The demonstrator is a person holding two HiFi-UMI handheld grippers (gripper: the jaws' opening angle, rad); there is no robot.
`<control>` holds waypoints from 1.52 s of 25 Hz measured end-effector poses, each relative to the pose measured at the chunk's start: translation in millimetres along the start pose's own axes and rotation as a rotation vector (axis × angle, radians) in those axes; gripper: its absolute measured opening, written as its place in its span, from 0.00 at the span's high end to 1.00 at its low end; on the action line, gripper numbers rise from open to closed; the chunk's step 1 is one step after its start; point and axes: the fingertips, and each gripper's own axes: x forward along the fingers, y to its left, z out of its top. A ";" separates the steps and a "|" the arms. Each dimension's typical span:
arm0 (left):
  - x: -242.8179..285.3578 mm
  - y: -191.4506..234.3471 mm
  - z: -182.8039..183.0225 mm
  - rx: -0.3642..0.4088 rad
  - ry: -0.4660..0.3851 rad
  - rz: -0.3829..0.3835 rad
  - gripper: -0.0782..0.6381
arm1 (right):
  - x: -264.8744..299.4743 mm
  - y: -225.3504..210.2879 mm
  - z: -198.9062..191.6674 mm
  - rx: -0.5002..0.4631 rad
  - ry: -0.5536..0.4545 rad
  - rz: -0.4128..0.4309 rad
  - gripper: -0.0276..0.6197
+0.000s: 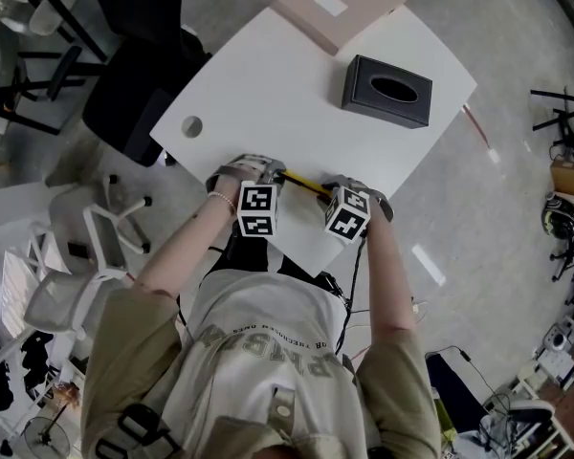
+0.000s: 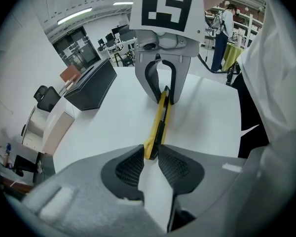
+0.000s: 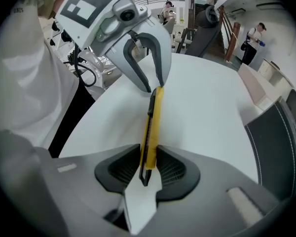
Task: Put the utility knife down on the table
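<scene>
Yellow utility knife [image 1: 304, 183] bridges my tongs: left tongs [image 2: 150, 152] and right tongs [image 3: 148, 157] each pinch one end, jaws barely apart. Held at both ends, it should stay level for lowering onto the table [image 1: 268, 94].

Head view steeply down over white table [image 1: 268, 94], gripper views close along jaws, facing each other, sharing utility knife [image 2: 160, 117]

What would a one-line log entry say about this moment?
left gripper: shut on utility knife | right gripper: shut on its other end | place: over white table, near edge
</scene>
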 end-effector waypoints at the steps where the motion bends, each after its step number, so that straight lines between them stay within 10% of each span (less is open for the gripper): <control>1: 0.1 0.6 0.3 0.000 0.001 0.002 0.76 | 0.6 -0.7 -0.9 -0.005 0.002 -0.013 0.79; 38: 12.1 9.9 0.4 -0.025 -0.007 -0.048 0.75 | 3.9 -8.7 -5.2 0.031 0.065 0.026 0.78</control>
